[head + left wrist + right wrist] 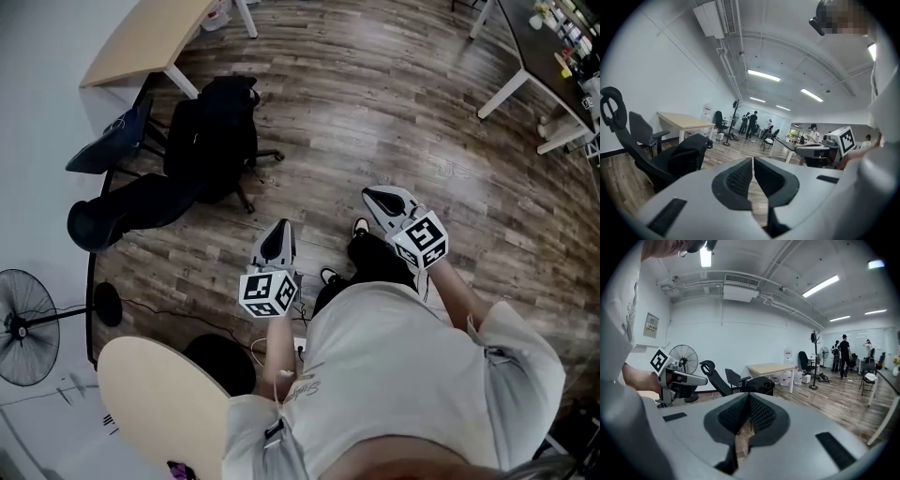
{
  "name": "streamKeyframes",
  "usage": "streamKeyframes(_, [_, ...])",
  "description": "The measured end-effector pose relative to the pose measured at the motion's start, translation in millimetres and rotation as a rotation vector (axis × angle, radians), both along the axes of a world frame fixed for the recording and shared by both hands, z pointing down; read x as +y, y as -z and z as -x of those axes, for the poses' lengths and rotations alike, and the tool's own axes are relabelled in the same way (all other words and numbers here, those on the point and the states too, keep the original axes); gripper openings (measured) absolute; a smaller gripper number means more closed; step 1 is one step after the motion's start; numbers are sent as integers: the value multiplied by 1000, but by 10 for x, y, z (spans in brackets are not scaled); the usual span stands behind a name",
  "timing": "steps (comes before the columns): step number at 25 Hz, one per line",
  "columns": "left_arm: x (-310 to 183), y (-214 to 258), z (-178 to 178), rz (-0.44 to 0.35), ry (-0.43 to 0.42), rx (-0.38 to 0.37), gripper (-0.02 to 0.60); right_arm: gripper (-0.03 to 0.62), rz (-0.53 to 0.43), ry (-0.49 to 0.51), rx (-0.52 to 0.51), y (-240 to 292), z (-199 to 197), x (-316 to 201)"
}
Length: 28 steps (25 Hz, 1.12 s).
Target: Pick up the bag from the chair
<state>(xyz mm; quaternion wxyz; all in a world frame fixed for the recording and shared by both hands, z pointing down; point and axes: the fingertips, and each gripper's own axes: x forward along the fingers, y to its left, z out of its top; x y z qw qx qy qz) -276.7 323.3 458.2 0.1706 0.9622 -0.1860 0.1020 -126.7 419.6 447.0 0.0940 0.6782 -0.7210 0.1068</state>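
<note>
A black bag (214,136) lies on the seat of a reclined black office chair (112,214) at the upper left of the head view, some way ahead of both grippers. The bag (689,152) shows left of centre in the left gripper view, and the bag (759,384) sits just above the jaws in the right gripper view. My left gripper (278,228) is shut and holds nothing, pointing roughly toward the chair. My right gripper (373,196) is also shut and empty, held further right over the wood floor.
A pale wooden table (150,37) stands behind the chair, with a blue chair (111,147) beside it. A floor fan (23,328) and a round tabletop (159,403) are near left. A dark table (539,47) is at the far right. Several people stand far off.
</note>
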Motion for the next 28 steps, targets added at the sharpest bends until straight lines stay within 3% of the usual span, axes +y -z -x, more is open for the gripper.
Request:
streamKeyframes(3, [-80, -51, -198, 4, -11, -24, 22, -5, 5, 3, -25, -67, -137, -72])
streamKeyframes(7, [-198, 94, -611, -13, -18, -33, 21, -5, -14, -12, -131, -49, -545, -239])
streamKeyframes(12, [-475, 229, -1079, -30, -36, -57, 23, -5, -54, 1, -137, 26, -990, -619])
streamKeyframes(17, [-826, 182, -1510, -41, -21, -92, 23, -5, -42, 0, -249, -147, -1477, -966])
streamKeyframes(22, [-1059, 123, -1886, -50, -5, -101, 23, -5, -19, 28, -211, -247, -1889, -1261])
streamKeyframes(28, [-1202, 73, -2159, -19, 7, -111, 23, -5, 25, 145, -137, -316, -1956, -1544])
